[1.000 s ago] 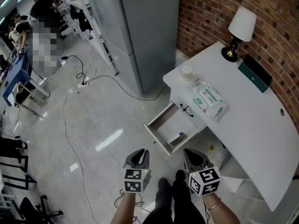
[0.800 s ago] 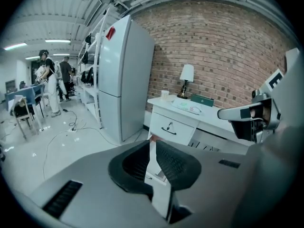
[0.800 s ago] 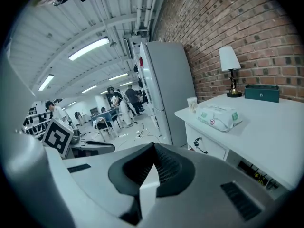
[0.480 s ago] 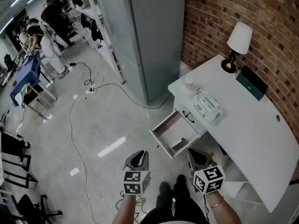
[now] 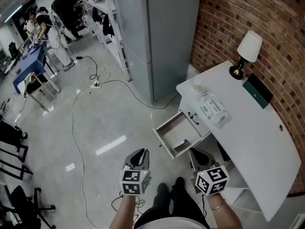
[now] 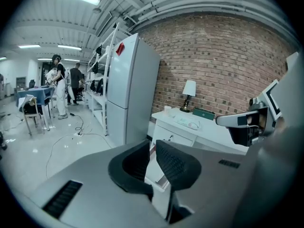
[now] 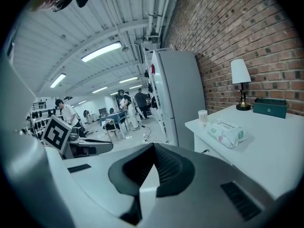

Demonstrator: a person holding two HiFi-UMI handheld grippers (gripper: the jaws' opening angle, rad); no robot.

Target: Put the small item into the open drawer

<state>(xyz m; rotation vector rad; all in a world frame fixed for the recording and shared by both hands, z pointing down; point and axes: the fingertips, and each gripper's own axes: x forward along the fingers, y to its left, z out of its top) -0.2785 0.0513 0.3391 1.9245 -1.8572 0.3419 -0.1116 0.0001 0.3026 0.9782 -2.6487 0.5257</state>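
— White desk [image 5: 257, 142], drawer [image 5: 164, 128] pulled out. Small item?
— Small item [image 5: 185, 140] lies inside the drawer, by the wall nearest the person. Nothing touching it.
— Grippers?
— Left gripper [image 5: 138, 155]: jaws pressed together, empty. Right gripper [image 5: 199, 155]: same, tips meeting, nothing held. Both low in the head view, near the drawer but apart from it, over grey floor [image 5: 95, 123].
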